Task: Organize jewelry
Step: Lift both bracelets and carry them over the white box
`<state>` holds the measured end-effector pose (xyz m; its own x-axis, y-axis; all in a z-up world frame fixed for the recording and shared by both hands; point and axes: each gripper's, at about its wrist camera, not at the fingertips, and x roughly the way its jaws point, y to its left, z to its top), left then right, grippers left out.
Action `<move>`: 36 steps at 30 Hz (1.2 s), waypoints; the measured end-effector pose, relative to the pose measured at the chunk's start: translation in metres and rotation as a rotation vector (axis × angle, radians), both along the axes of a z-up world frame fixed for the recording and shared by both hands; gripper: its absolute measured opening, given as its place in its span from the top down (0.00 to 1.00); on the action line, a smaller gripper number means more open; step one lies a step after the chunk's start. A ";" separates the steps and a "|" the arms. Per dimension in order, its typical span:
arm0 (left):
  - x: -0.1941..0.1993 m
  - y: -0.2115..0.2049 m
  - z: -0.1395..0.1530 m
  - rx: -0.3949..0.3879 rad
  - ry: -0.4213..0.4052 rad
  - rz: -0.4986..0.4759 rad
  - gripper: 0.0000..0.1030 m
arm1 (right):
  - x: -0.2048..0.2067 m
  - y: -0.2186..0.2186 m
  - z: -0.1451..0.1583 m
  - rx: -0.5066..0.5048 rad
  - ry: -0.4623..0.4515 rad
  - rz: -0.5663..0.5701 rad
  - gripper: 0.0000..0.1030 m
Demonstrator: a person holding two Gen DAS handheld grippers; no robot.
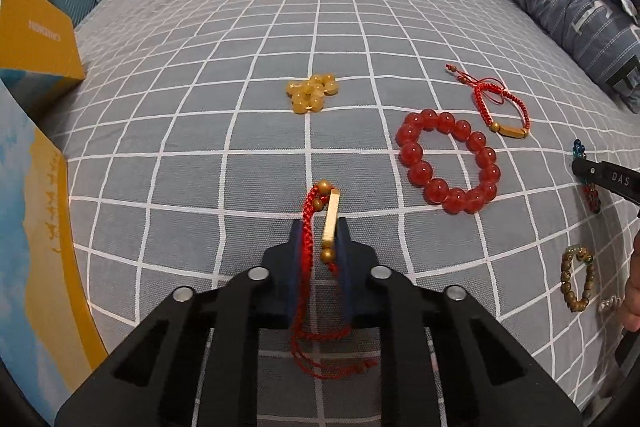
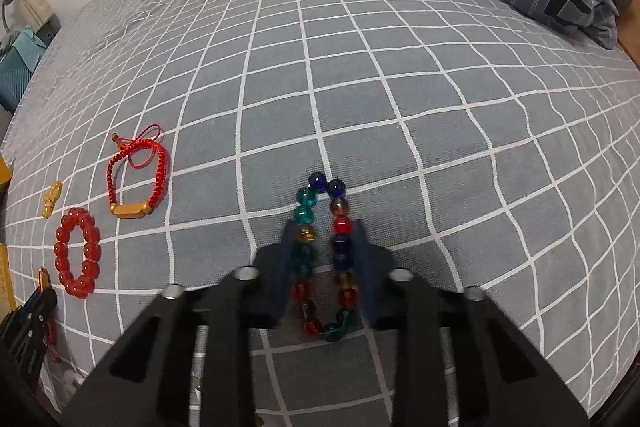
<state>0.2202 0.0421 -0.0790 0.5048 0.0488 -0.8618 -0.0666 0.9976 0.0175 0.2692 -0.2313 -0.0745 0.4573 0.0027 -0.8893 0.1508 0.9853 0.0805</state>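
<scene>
Both your tongs are loaded. Left tongs (image 1: 320,239) are clamped on a red cord bracelet with gold bar (image 1: 325,227), its tassel hanging below the pads. Right tongs (image 2: 322,247) are clamped on the multicolour glass bead bracelet (image 2: 320,255), squeezed into a narrow loop just over the bed (image 2: 400,67).

Still loose on the checked bedcover: the red bead bracelet (image 1: 450,161), a second red cord bracelet (image 1: 500,107) just beside it, the cluster of yellow beads (image 1: 312,93) further off, and a bronze bead bracelet (image 1: 576,279) near your hand (image 1: 632,299).

Yellow box (image 1: 36,39) stands at the left edge; contents not visible, so nothing can be counted as stored.

Judgement: early stage. Two pieces gripped, none seen put away, at least four left to collect.
</scene>
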 end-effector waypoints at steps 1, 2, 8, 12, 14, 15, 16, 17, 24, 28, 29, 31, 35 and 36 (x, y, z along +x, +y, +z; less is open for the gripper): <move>0.000 0.000 0.000 0.000 -0.002 -0.001 0.88 | 0.000 0.000 0.001 0.001 -0.003 -0.002 0.83; -0.001 0.000 0.001 -0.002 -0.004 -0.002 0.88 | -0.001 0.000 0.001 0.002 -0.007 -0.003 0.83; -0.002 0.004 0.003 -0.017 -0.013 -0.002 0.89 | -0.002 0.002 0.005 0.024 -0.026 -0.009 0.83; -0.005 0.003 0.006 -0.016 -0.029 -0.002 0.89 | -0.006 0.004 0.013 0.034 -0.056 -0.008 0.83; -0.005 0.003 0.008 -0.020 -0.038 -0.003 0.89 | -0.008 0.007 0.016 0.038 -0.075 -0.010 0.83; -0.006 0.003 0.010 -0.020 -0.045 -0.003 0.89 | -0.009 0.007 0.017 0.039 -0.080 -0.010 0.83; -0.007 0.002 0.012 -0.023 -0.054 -0.003 0.89 | -0.011 0.007 0.019 0.039 -0.092 -0.009 0.83; -0.009 0.002 0.013 -0.024 -0.062 -0.003 0.89 | -0.013 0.008 0.020 0.039 -0.100 -0.011 0.83; -0.015 0.000 0.026 -0.025 -0.132 -0.008 0.89 | -0.020 0.015 0.030 0.020 -0.145 0.021 1.00; -0.018 0.000 0.031 -0.026 -0.151 -0.007 0.89 | -0.020 0.014 0.030 0.008 -0.145 0.025 1.00; -0.019 0.001 0.032 -0.027 -0.154 -0.005 0.89 | -0.019 0.012 0.029 -0.002 -0.139 0.021 1.00; -0.019 0.001 0.033 -0.025 -0.156 -0.005 0.89 | -0.016 0.009 0.024 -0.026 -0.115 0.004 0.97; -0.021 0.001 0.032 -0.024 -0.152 -0.009 0.89 | -0.008 -0.004 0.010 -0.009 -0.075 -0.038 0.70; -0.021 0.001 0.032 -0.024 -0.150 -0.011 0.89 | -0.006 -0.005 0.007 -0.012 -0.065 -0.042 0.70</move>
